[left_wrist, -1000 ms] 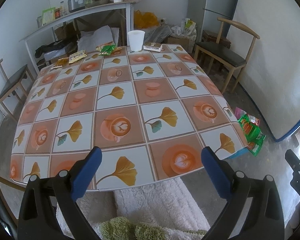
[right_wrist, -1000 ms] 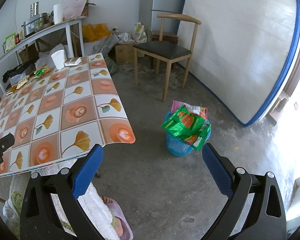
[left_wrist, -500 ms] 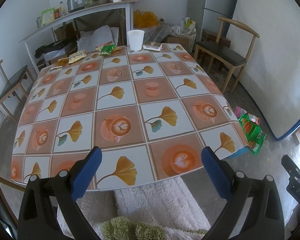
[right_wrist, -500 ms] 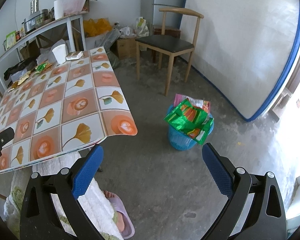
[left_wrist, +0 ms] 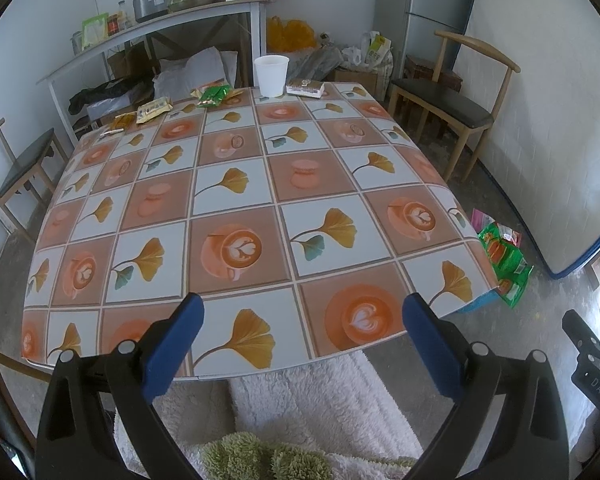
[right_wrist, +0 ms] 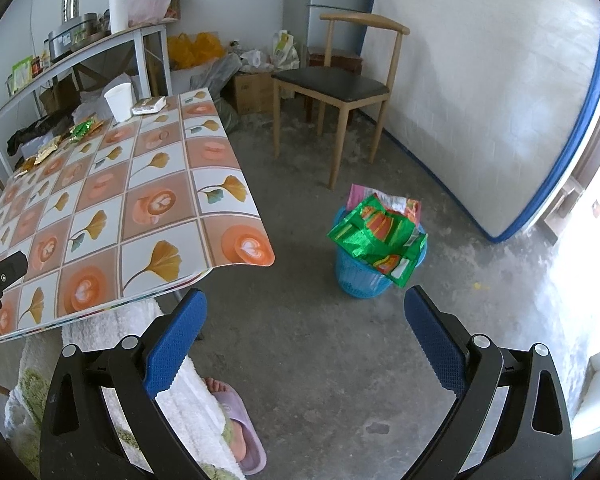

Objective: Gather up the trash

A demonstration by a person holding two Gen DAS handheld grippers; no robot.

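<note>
The only lettering I can read is "DAS" on the right gripper's body at 4 o'clock in my left view; the wrapper print is too small. Since a second ago my right view has pulled back slightly from the blue trash basket point(right_wrist: 359, 276), stuffed with green wrappers point(right_wrist: 376, 236). My left gripper point(left_wrist: 300, 320) and right gripper point(right_wrist: 305, 316) gape wide, empty, while snack wrappers point(left_wrist: 214, 95) and a paper cup point(left_wrist: 271, 75) sit at the table's point(left_wrist: 236, 204) 12 o'clock edge.

Black-framed left gripper point(left_wrist: 302, 322) and right gripper point(right_wrist: 305, 318) with ribbed blue pads and silver screws; fluffy white robe point(right_wrist: 188, 392), lilac slipper point(right_wrist: 246, 430).
</note>
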